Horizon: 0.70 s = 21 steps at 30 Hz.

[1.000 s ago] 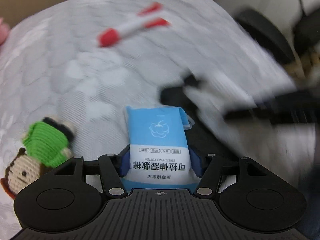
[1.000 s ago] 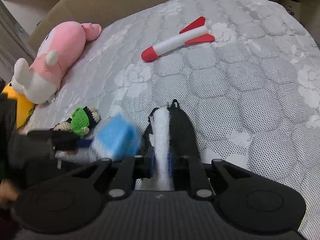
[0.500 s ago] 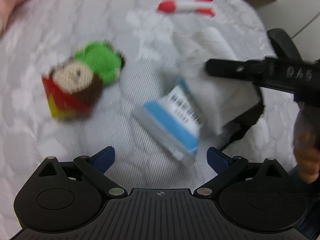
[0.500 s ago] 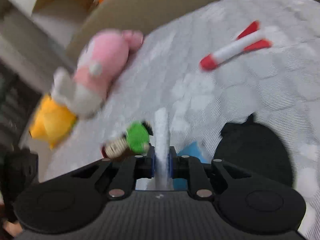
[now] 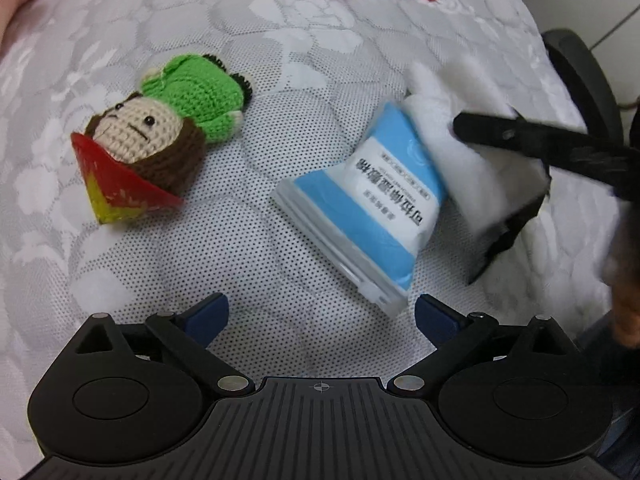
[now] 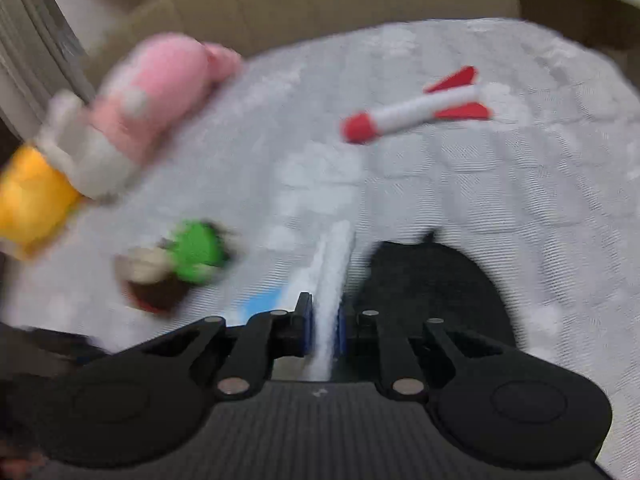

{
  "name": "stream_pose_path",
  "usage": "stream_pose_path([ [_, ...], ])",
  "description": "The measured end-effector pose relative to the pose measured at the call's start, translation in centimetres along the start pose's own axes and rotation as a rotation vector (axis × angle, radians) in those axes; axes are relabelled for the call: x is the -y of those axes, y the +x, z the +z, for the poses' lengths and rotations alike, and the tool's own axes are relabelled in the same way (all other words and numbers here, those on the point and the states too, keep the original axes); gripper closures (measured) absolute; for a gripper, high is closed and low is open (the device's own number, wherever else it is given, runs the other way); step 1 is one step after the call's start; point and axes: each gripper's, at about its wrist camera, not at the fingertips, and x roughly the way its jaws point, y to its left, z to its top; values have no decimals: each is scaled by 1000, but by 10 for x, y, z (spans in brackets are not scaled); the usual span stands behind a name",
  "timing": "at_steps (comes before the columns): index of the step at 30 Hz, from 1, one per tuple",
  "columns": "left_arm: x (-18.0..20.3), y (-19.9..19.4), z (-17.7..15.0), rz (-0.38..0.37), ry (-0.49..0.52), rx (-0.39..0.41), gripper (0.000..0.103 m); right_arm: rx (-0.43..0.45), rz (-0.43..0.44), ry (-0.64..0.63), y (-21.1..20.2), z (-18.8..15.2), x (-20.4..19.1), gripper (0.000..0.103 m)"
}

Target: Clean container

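Observation:
A blue and white pack of cotton pads [image 5: 372, 208] lies on the quilted bed cover, just ahead of my open, empty left gripper [image 5: 320, 314]. My right gripper [image 6: 323, 320] is shut on a white cotton sheet [image 6: 332, 276]; in the left wrist view the sheet [image 5: 460, 148] hangs from its black fingers [image 5: 520, 136] beside the pack. A black pouch [image 6: 432, 280] lies on the bed to the right of the sheet; its edge shows in the left wrist view [image 5: 508, 236].
A crocheted doll in green [image 5: 160, 132] lies left of the pack. A red and white toy rocket [image 6: 416, 114] lies farther back. A pink plush [image 6: 148, 104] and a yellow toy [image 6: 32, 200] sit at the left edge. Cardboard [image 6: 320, 8] stands behind the bed.
My left gripper let go of the cotton pad pack and drew back; the pack now lies on the bed. My right gripper lifted the white sheet away from the black pouch.

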Motion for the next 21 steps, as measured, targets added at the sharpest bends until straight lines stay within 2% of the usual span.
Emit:
stream_pose_path([
  [2, 1, 1, 0, -2, 13, -11, 1, -20, 118, 35, -6, -5, -4, 87],
  [3, 1, 2, 0, -5, 19, -17, 1, -41, 145, 40, -5, -8, -7, 87],
  [5, 3, 4, 1, -12, 31, -27, 1, -103, 119, 25, 4, -18, -12, 87],
  [7, 4, 4, 0, -13, 37, -31, 1, -166, 30, 0, 15, -29, -13, 87],
  [9, 2, 3, 0, -16, 25, -26, 1, -186, -17, -2, 17, -31, -11, 87],
  [17, -14, 4, 0, -87, -85, -36, 1, -85, -133, -4, -3, -13, 0, 87],
  [19, -11, 4, 0, -77, -74, -43, 1, -43, -108, -5, -7, -3, -2, 87],
  [21, -7, 9, 1, -72, -53, -57, 1, -17, -22, 16, -10, 8, -3, 87],
])
